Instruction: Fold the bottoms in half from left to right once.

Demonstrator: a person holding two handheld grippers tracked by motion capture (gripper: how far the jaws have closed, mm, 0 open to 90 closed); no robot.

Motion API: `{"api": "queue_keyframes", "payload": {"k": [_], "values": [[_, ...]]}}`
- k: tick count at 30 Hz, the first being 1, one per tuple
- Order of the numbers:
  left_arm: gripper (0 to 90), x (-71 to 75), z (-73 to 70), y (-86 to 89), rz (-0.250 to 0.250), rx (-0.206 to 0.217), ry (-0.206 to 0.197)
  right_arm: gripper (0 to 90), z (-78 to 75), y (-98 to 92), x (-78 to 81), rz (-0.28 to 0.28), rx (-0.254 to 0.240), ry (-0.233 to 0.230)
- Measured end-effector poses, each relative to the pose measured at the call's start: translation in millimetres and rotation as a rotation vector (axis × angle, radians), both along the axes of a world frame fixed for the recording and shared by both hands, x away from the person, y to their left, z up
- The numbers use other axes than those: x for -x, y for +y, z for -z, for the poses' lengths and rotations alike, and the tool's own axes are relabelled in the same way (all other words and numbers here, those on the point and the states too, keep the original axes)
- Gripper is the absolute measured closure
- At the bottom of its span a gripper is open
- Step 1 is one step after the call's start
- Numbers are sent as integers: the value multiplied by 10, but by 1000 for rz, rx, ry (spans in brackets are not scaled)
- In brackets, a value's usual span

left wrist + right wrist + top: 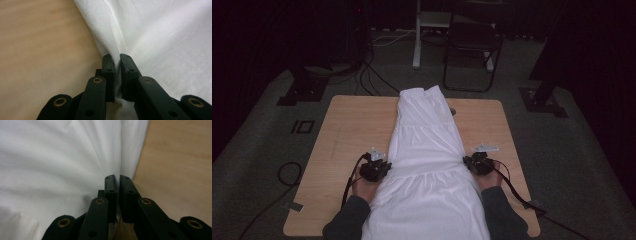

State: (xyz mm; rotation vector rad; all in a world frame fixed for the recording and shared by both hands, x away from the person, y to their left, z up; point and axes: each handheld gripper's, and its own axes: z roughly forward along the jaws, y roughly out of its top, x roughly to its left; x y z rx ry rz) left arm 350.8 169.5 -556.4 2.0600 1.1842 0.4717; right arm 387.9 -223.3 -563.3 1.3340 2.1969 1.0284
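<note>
White garment, a long tiered skirt or dress by the look of its gathered seams, lies lengthwise down the middle of the pale wooden counter, its narrow end toward the far edge and its wide end spilling over the near edge toward the person. It is thin woven cloth, matte and lightly creased, and it should handle as something very light and wholly limp: it will sag, fold and drag rather than keep any shape, and a single pinch is likely to pull up only a ridge of fabric. The side edges, where the layers lie stacked, look like the sensible places to take hold, and both sides need lifting together if the cloth is to stay flat. The left claw is clenched on the garment's left edge, a thin pleat of white cloth caught between its black pads, with folds fanning away from the pinch. The right claw is likewise clamped on the right edge, the fabric bunched into soft ridges beside bare wood. In the high view each claw sits flat on the counter at the garment's flanks, roughly level with a gathered seam. The counter has rounded corners and a smooth grain.
</note>
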Motion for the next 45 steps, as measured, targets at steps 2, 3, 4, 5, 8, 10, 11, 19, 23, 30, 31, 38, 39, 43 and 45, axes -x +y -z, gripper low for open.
{"api": "queue_keyframes", "payload": {"k": [2,3,4,5,8,10,11,19,23,30,31,38,39,43,45], "values": [[831,125,12,28,5,14,4,850,2,-20,127,-14,-5,9],[831,183,19,31,9,20,3,850,3,-26,190,-20,-5,12],[830,231,21,35,12,18,3,850,7,-32,254,-24,-5,11],[829,265,19,34,18,10,2,850,12,-35,317,-27,-9,11],[793,277,13,20,18,-8,-2,821,2,-25,429,-41,11,17],[715,248,18,33,16,7,3,658,-31,-22,409,-39,25,24],[668,238,22,39,14,17,6,595,-57,-34,381,-40,15,8],[526,203,42,34,9,30,-7,462,-383,80,-217,-83,-105,-64],[519,208,49,29,11,26,-15,462,-378,334,-550,-111,-90,-57],[469,226,66,26,-7,20,-34,587,-221,613,-940,-117,-114,42],[459,228,66,26,-9,15,-35,743,-208,626,-958,-116,-76,52],[435,234,71,18,-10,23,-36,890,-599,350,-726,26,-51,-210],[434,237,73,13,-5,24,-37,889,-608,303,-713,52,-40,-218],[429,237,45,-7,11,17,-18,883,-339,200,-783,91,21,-110],[426,226,-36,9,18,14,-19,874,-175,179,-811,91,9,-53]]}}
